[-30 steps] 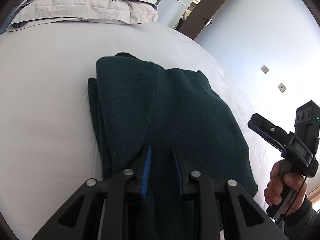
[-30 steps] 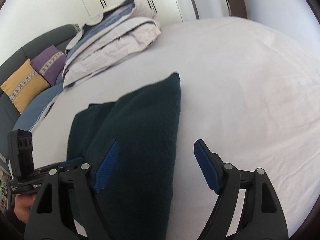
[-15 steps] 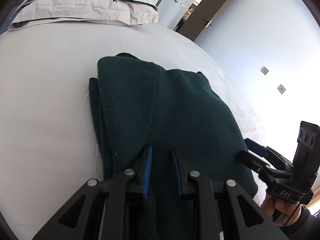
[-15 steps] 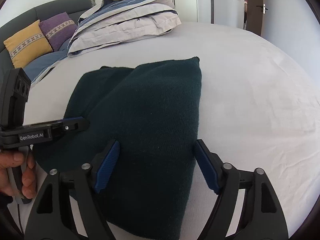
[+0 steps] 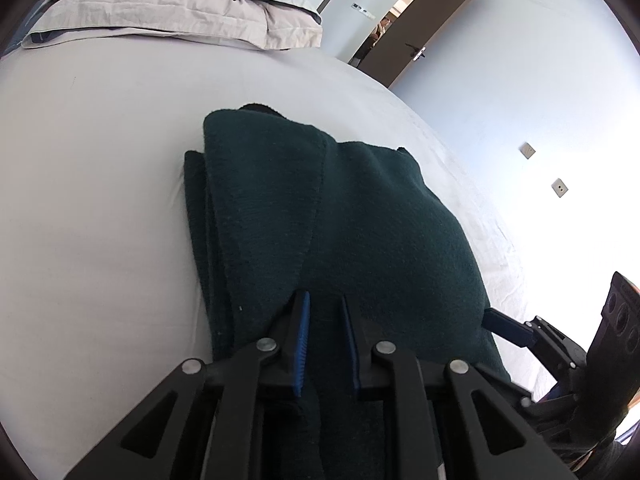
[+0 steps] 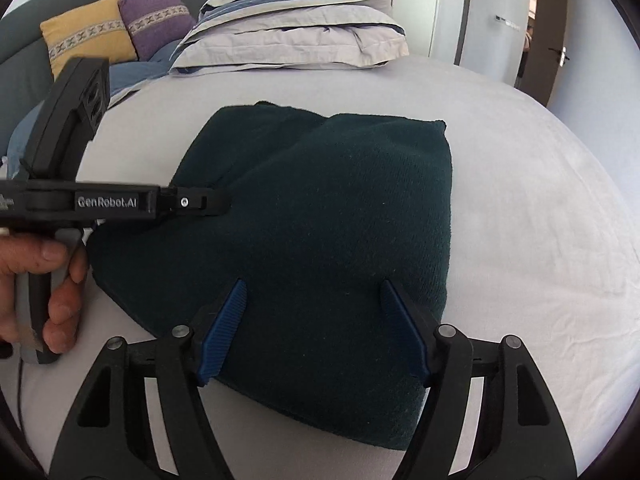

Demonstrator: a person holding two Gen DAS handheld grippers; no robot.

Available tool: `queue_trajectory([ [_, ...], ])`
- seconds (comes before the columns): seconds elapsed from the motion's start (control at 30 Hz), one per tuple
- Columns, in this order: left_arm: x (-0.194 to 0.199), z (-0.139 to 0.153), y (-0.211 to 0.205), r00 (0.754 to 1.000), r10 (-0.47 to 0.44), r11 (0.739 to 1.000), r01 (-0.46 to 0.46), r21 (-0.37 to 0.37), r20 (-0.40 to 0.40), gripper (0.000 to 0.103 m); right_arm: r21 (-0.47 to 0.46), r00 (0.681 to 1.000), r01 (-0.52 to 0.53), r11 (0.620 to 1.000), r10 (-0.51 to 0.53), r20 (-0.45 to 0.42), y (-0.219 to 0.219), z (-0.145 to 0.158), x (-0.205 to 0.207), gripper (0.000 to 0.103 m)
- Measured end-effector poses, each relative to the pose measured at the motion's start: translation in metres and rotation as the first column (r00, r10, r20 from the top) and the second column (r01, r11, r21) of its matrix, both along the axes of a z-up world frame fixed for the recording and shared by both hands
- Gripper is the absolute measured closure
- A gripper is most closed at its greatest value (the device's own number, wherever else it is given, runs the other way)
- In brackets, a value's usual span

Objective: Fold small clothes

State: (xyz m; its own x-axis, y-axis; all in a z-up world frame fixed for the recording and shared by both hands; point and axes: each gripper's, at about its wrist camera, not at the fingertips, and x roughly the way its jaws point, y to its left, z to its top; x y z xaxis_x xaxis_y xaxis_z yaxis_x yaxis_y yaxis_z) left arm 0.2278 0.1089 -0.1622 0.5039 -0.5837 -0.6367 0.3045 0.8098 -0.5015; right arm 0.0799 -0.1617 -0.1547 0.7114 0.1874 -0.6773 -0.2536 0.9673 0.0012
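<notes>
1. White bedsheet covers the whole mattress, smooth in the middle and finely creased toward its right edge; every place below is given relative to the dark green garment.
2. The dark green garment lies folded near the middle of the sheet, a thick, fuzzy knit in a rough rectangle with rounded, puffy edges; a stitched hem runs down its top layer in the left wrist view.
3. Beyond the garment's far edge sits a stack of folded bedding, pale grey cotton with blue stripes, soft and wrinkled.
4. Beyond its far left corner, a yellow cushion and a purple cushion, both with an embroidered band, lean on a grey sofa back.
5. A dark brown door stands open beyond the garment's far right side.
6. The left gripper has its blue ribbed pads drawn close together, with a fold of the garment's near edge between them; a narrow gap shows at the tips, so I cannot tell whether the cloth is truly pinched.
7. The right gripper is spread wide, its pads straddling the garment's near right portion, low over the knit.
8. Compared with a second ago, the right gripper has come from beside the garment's right edge to over the cloth; the garment's shape and the left gripper's hold look unchanged.
</notes>
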Motion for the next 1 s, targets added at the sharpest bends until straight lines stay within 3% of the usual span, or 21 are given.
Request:
queue_trajectory([
  [0.07, 0.0, 0.0, 0.0, 1.0, 0.003, 1.0, -0.003, -0.007, -0.002, 0.085, 0.022, 0.999, 0.016, 1.0, -0.017, 0.033, -0.004, 0.008, -0.001, 0.035],
  [0.13, -0.001, 0.0, 0.0, 1.0, 0.004, 1.0, -0.004, -0.006, -0.002, 0.085, 0.004, 1.0, 0.01, 1.0, -0.01, 0.002, -0.004, 0.002, 0.003, 0.035],
  [0.2, -0.001, 0.001, -0.001, 1.0, 0.002, 1.0, -0.002, -0.002, -0.001, 0.085, -0.068, 0.998, -0.007, 0.998, 0.003, -0.061, -0.001, -0.019, 0.013, 0.032],
  [0.3, -0.001, 0.001, 0.0, 1.0, 0.005, 1.0, -0.005, -0.003, 0.0, 0.085, -0.144, 1.0, -0.03, 0.989, 0.028, -0.013, 0.007, -0.017, 0.003, 0.03],
  [0.47, -0.002, 0.014, 0.008, 0.998, 0.041, 0.997, -0.044, -0.062, -0.057, 0.086, 0.101, 0.999, 0.04, 0.994, -0.04, 0.003, -0.034, 0.017, -0.005, 0.031],
  [0.5, -0.007, 0.022, 0.008, 0.997, 0.059, 0.998, -0.06, -0.036, -0.049, 0.084, 0.142, 0.998, 0.064, 0.988, -0.064, -0.001, -0.046, 0.024, -0.005, 0.031],
  [0.63, -0.03, 0.062, -0.007, 0.99, 0.128, 0.977, -0.137, 0.164, 0.067, 0.017, 0.259, 0.992, 0.122, 0.958, -0.122, -0.015, -0.084, 0.04, -0.005, 0.031],
  [0.67, -0.035, 0.069, -0.012, 0.986, 0.137, 0.967, -0.154, 0.205, 0.096, 0.011, 0.263, 0.991, 0.134, 0.955, -0.134, -0.019, -0.09, 0.042, -0.004, 0.03],
  [0.83, -0.048, 0.079, -0.041, 0.983, 0.116, 0.921, -0.159, 0.354, 0.139, 0.011, 0.319, 0.988, 0.155, 0.935, -0.145, -0.053, -0.108, 0.048, -0.017, 0.03],
  [1.0, -0.053, 0.078, -0.043, 0.982, 0.129, 0.896, -0.176, 0.407, 0.139, 0.011, 0.318, 0.99, 0.141, 0.938, -0.129, -0.06, -0.107, 0.049, -0.019, 0.03],
])
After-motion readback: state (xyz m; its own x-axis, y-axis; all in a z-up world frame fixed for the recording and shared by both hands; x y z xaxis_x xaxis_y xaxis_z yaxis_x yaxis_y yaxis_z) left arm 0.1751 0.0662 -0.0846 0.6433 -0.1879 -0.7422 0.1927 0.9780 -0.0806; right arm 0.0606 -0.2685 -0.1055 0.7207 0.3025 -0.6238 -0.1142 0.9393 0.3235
